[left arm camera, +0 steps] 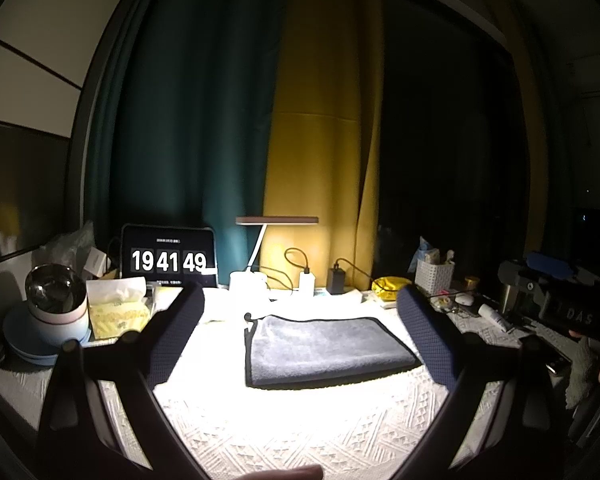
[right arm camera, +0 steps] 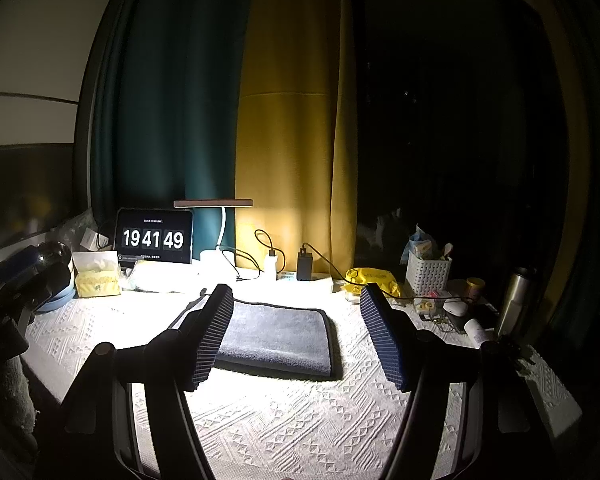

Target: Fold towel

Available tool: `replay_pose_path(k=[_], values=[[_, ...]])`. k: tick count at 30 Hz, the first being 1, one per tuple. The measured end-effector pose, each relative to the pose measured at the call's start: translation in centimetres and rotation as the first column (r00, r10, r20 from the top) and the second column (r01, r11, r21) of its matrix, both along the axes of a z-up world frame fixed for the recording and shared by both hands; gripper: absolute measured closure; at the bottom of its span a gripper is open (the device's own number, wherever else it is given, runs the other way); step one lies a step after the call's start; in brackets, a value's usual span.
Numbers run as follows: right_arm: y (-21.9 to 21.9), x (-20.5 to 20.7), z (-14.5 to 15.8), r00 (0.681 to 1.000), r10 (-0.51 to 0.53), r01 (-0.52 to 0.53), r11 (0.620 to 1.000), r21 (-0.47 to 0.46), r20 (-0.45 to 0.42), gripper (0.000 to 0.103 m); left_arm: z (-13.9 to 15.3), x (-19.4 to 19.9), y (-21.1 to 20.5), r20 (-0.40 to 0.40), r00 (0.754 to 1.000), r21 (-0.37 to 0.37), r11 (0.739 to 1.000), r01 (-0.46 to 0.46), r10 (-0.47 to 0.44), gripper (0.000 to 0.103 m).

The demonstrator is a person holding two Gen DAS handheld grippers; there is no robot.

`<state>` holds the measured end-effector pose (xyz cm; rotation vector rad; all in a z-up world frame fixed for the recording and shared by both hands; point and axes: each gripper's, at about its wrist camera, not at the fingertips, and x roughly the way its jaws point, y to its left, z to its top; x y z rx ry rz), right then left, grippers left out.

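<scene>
A grey towel with a dark border [left arm camera: 324, 350] lies folded flat on the white patterned tablecloth [left arm camera: 284, 432] under the lamp; it also shows in the right wrist view [right arm camera: 278, 338]. My left gripper [left arm camera: 300, 300] is open and empty, held above the cloth in front of the towel. My right gripper [right arm camera: 298, 292] is open and empty, also held in front of the towel, whose left edge sits behind the left finger [right arm camera: 212, 340]. The right gripper's body shows at the right edge of the left wrist view [left arm camera: 556, 300].
At the back stand a tablet clock [left arm camera: 168, 256], a desk lamp [left arm camera: 276, 222], chargers [left arm camera: 335, 280] and a tissue box [left arm camera: 118, 310]. A bowl on plates [left arm camera: 54, 308] is at left. A white basket [right arm camera: 428, 276], a yellow bag [right arm camera: 374, 280] and a steel flask [right arm camera: 514, 304] crowd the right.
</scene>
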<state>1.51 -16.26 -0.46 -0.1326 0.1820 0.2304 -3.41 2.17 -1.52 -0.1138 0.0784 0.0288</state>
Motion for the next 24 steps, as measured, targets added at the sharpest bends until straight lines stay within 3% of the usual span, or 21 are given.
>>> replay_pose_path(k=[24], values=[[0.04,0.14,-0.21,1.0,0.0,0.0,1.0,0.002,-0.01,0.034,-0.15,0.24,0.02,-0.011,1.0,-0.005,1.0,-0.006,0.006,0.005]])
